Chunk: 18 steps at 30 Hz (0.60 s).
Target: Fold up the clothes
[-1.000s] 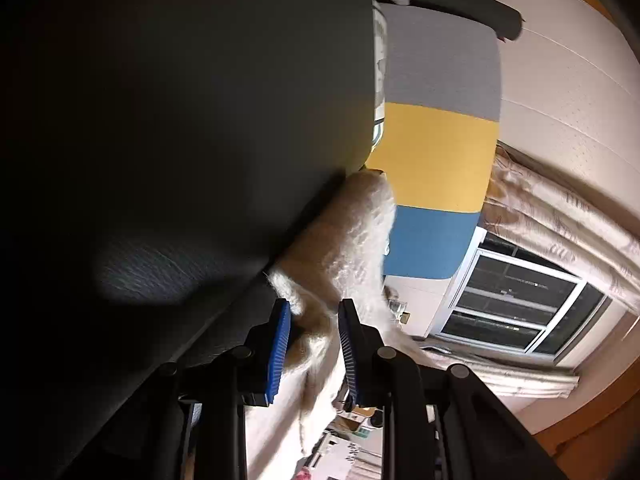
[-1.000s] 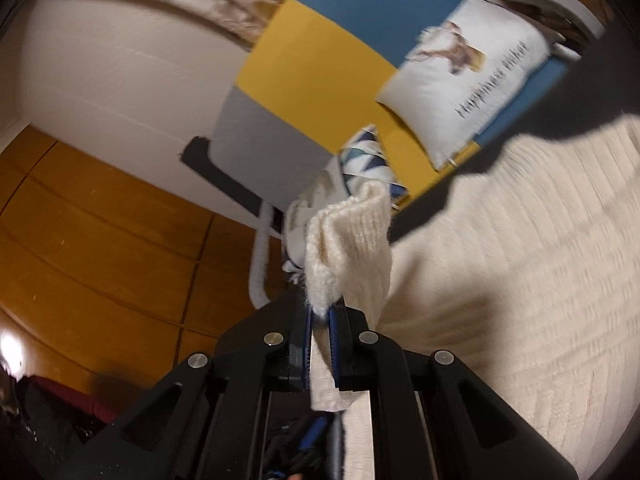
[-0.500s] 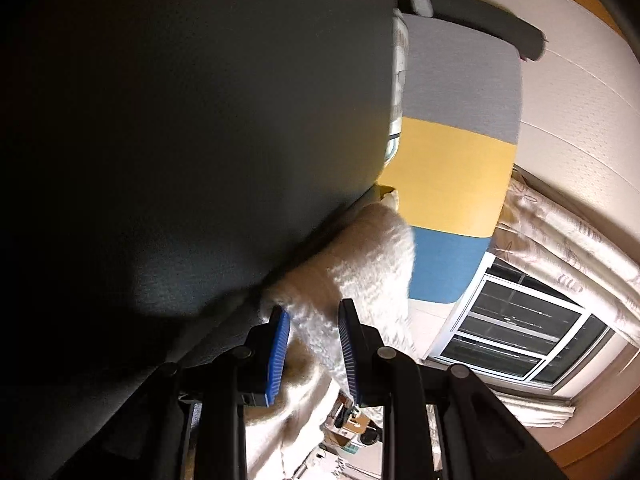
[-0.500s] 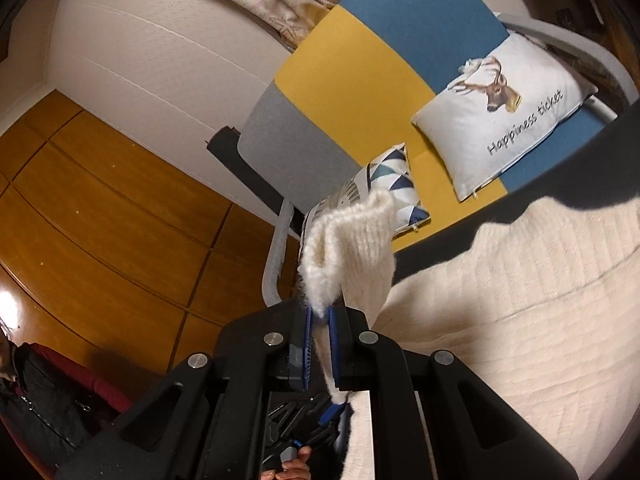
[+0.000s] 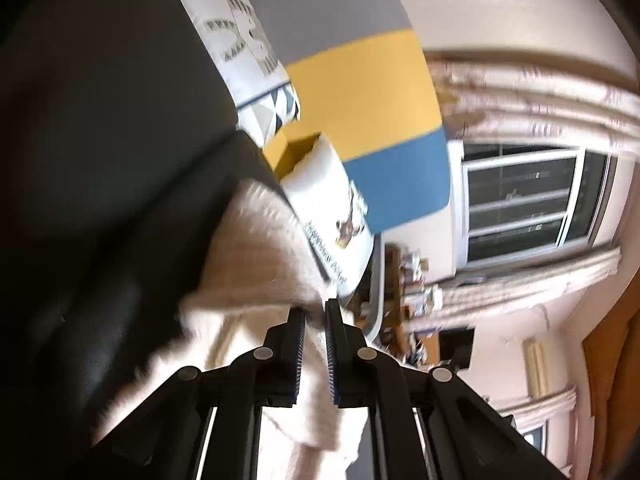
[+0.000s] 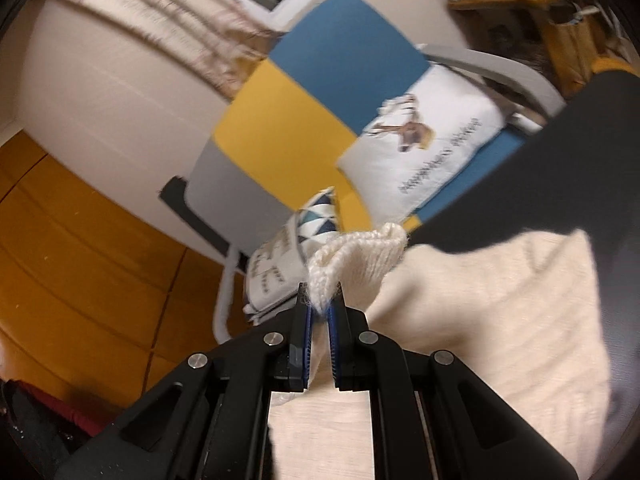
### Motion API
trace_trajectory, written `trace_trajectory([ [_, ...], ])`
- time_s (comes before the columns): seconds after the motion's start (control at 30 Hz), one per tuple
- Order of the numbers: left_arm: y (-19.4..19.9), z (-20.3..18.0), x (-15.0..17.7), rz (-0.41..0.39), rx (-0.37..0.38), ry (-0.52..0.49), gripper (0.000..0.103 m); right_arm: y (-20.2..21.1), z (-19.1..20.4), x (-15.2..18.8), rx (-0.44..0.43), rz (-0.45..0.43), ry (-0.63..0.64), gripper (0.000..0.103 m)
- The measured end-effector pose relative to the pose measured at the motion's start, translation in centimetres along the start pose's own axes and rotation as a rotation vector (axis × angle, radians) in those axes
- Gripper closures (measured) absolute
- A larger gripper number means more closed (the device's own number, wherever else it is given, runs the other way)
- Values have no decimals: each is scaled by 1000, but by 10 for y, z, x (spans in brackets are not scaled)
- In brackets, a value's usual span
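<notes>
Both grippers, left [image 5: 315, 312] and right [image 6: 320, 298], fingers pinched narrow on cream knit sweater [image 6: 480, 320] edges; garment lies over dark tabletop [image 5: 100, 160].

A dark surface [image 6: 568, 168] carries the cream knitted garment [image 6: 500, 320], spread across it

Sweater [image 6: 472, 320] chunky cream knit; surface [image 5: 100, 140] matt dark.
</notes>
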State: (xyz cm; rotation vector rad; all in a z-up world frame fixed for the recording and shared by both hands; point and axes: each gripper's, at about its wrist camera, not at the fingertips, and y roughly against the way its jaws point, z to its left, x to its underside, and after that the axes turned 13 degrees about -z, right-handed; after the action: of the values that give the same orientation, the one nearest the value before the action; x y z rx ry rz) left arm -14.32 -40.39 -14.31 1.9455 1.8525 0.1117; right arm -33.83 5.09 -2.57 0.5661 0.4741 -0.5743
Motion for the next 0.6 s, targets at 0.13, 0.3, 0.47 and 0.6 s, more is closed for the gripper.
trace_trajectory([
  [0.13, -4, 14, 26, 63, -43, -44, 97, 9, -44, 11, 64, 9, -37, 95],
  [0.3, -8, 26, 48, 107, -90, -57, 97, 18, -100, 30, 131, 23, -114, 95],
  [0.47, -8, 34, 62, 132, -124, -65, 97, 23, -132, 40, 160, 32, -165, 95],
  [0.6, -4, 29, 64, 138, -109, -92, 97, 32, -145, 38, 164, 12, -178, 95],
])
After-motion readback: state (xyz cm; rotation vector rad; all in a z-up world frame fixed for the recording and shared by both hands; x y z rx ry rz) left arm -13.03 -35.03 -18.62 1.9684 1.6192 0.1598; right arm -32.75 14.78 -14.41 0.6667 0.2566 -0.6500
